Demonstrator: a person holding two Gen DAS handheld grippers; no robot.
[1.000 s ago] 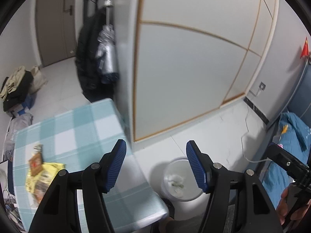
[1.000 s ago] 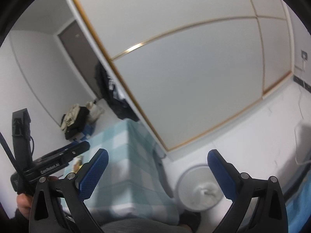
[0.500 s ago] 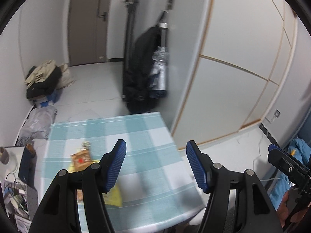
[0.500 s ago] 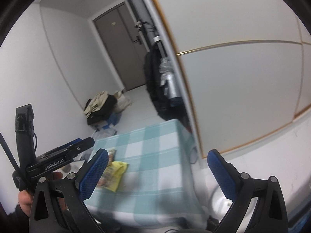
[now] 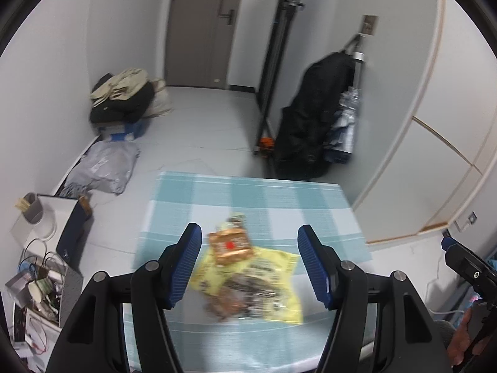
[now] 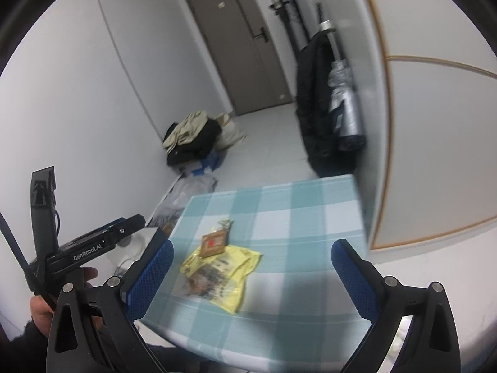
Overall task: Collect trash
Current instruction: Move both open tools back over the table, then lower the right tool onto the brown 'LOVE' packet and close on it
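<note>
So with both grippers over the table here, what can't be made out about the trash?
- Yellow bag: print blurred in both views.
- Brown packet: label unreadable, blurred.
- Small wrapper behind it: too small and smeared to identify.
- Table: near edge cut off by left gripper and right gripper.

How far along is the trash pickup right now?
Nothing visibly done: the yellow wrapper, brown packet and small scrap lie on the checked table. Left gripper and right gripper are open, empty, above it. All three remain to collect.
</note>
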